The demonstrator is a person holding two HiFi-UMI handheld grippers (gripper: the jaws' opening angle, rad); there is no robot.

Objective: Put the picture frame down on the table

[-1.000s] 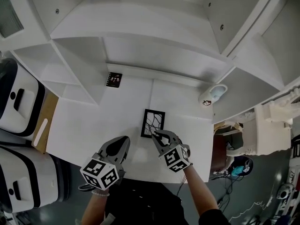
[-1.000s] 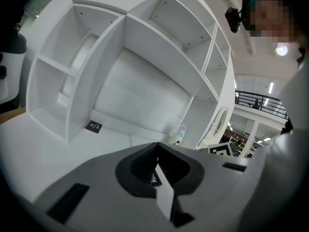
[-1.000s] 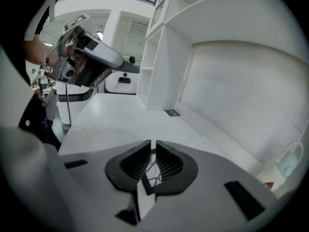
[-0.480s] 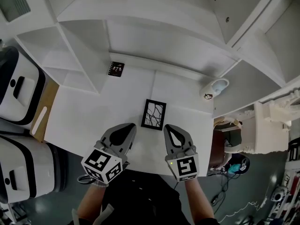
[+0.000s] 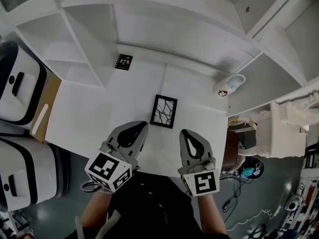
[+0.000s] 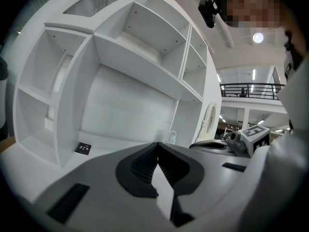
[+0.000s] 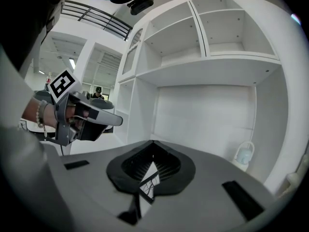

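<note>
We find the right gripper (image 5: 187, 133) drawn back toward the near edge; it no longer touches the picture frame (image 5: 164, 111).

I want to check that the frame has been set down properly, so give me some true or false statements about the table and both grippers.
The picture frame lies flat on the table, touched by neither gripper. True.
The right gripper is clamped on the frame. False: its jaws are together on nothing, short of the frame.
The left gripper has its jaws wide apart. False: they are together.
The mug is to the right of the frame. True.
The small black card lies on the frame. False: it lies apart, at the table's back left.
</note>
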